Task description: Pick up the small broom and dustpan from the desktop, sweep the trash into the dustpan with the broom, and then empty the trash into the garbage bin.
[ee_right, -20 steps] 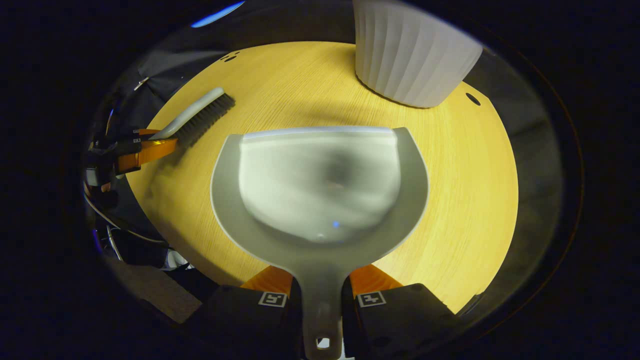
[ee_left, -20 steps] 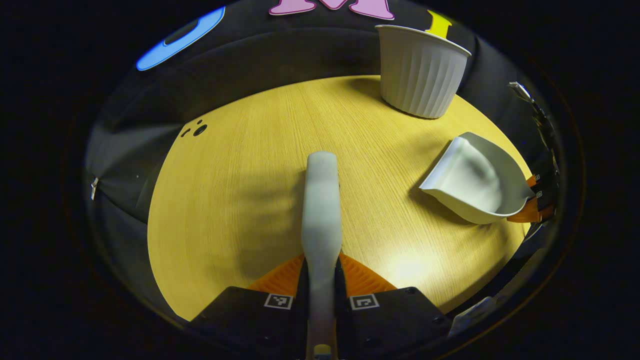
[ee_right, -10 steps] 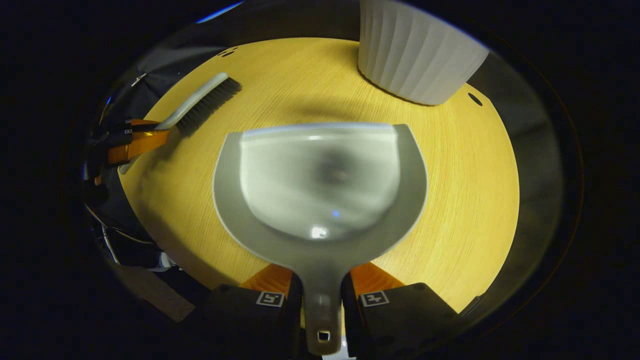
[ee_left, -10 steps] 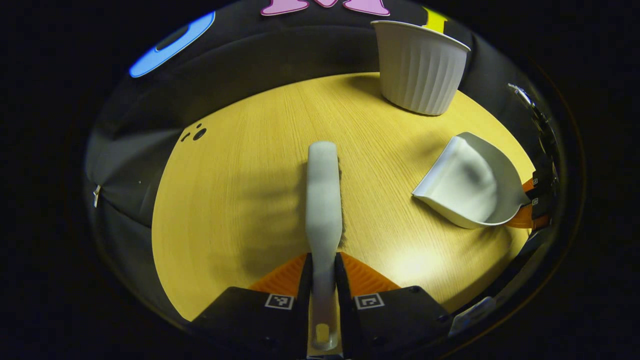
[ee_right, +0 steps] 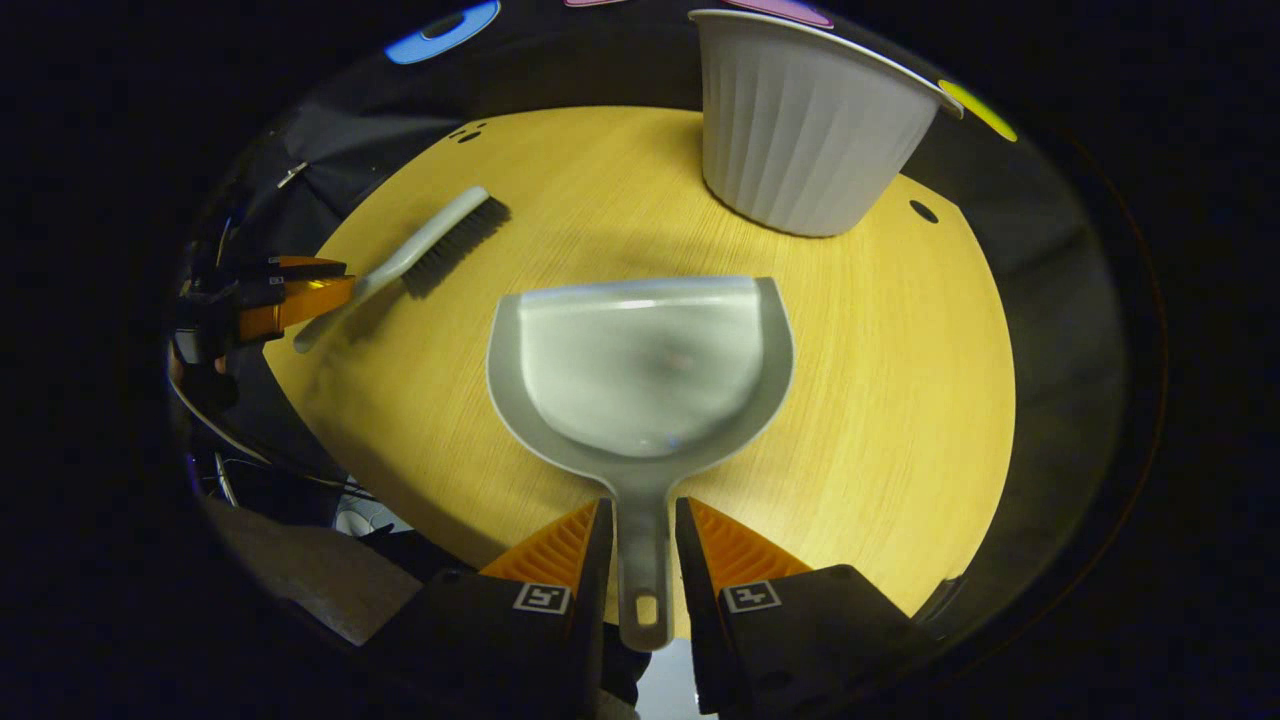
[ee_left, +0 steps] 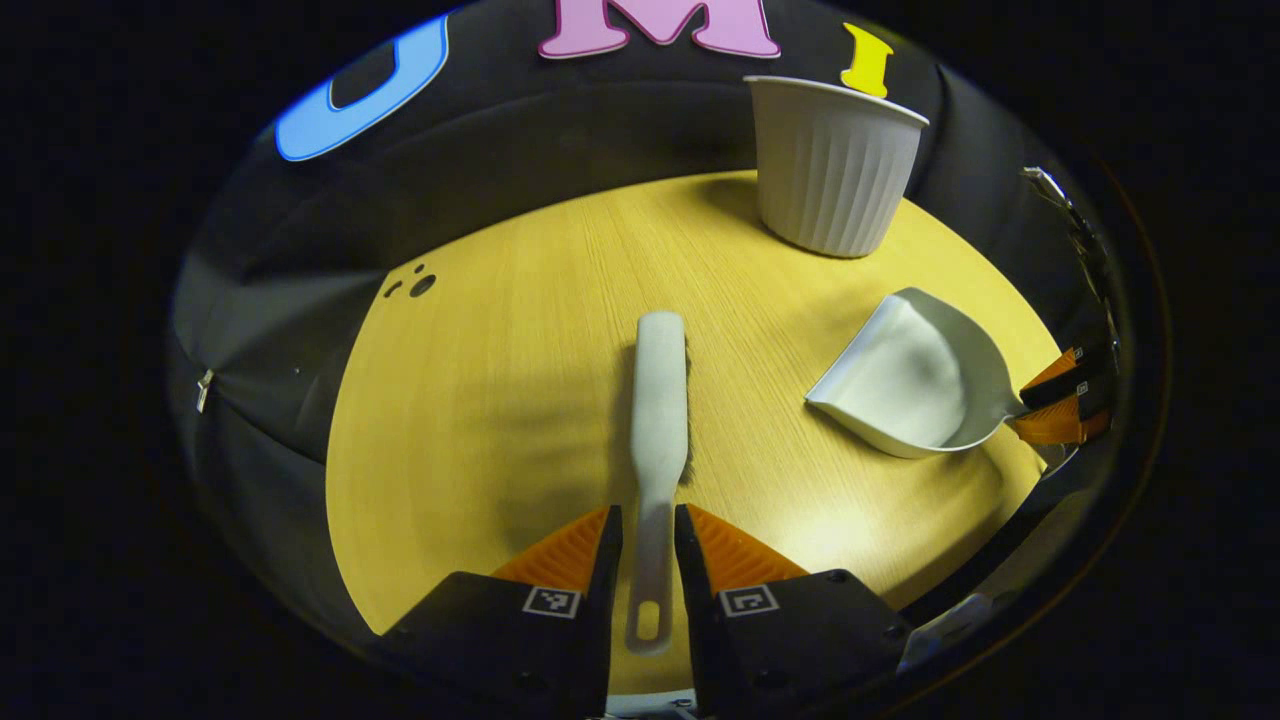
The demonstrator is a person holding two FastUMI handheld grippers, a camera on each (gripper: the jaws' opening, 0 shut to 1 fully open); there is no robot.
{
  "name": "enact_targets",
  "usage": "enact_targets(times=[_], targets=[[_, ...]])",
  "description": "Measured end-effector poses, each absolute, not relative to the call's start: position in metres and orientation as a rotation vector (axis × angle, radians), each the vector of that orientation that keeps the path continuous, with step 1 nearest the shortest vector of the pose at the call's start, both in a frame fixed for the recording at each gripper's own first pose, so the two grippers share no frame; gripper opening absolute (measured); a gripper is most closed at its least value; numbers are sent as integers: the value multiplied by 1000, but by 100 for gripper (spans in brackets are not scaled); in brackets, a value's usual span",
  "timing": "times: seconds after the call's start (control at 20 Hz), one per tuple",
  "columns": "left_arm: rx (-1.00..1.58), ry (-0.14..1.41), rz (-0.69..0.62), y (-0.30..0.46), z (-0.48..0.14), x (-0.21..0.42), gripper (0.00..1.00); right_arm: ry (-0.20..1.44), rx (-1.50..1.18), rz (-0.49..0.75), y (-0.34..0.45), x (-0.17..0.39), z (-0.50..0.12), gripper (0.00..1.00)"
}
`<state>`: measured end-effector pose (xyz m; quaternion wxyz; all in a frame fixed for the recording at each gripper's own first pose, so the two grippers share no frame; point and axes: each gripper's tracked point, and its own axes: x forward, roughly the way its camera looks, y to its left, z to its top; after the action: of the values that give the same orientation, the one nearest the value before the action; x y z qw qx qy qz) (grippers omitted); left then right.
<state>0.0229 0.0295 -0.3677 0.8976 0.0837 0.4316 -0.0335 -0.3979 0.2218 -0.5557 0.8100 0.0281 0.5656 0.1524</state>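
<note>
Left gripper view shows the broom (ee_left: 659, 400) lying on the surface (ee_left: 500, 400), its long axis running straight ahead between the parted fingers of the left claw (ee_left: 648, 545), which seemingly no longer grip it, while the right claw (ee_right: 640, 545) likewise straddles the dustpan (ee_right: 640, 370) handle.

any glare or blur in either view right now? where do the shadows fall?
Left gripper view: bright glare patch on the table near the bottom right, soft shadow left of the broom, frame sharp. Right gripper view: the dustpan has a smudgy sheen inside, and the bin throws a faint shadow toward the left.
</note>
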Motion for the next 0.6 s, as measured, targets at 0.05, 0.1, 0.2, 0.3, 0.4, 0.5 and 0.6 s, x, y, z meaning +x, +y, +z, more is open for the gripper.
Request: enact_targets(times=[0.05, 0.1, 0.2, 0.3, 0.4, 0.5, 0.6], targets=[[164, 871, -66, 30, -357, 21, 36, 1170, 68, 330, 222, -396, -539, 40], [156, 853, -63, 31, -346, 20, 36, 1133, 74, 339, 224, -394, -527, 31], [136, 798, -57, 30, -322, 21, 36, 1054, 86, 352, 229, -386, -499, 38], [116, 711, -56, 26, -291, 29, 36, 950, 126, 370, 239, -373, -467, 38], [103, 610, -54, 22, -254, 33, 36, 834, 159, 390, 249, -357, -434, 38], [90, 529, -60, 16, -223, 36, 36, 737, 172, 379, 252, -345, -405, 38], [82, 454, -61, 13, -191, 36, 36, 652, 166, 319, 247, -332, -379, 38]])
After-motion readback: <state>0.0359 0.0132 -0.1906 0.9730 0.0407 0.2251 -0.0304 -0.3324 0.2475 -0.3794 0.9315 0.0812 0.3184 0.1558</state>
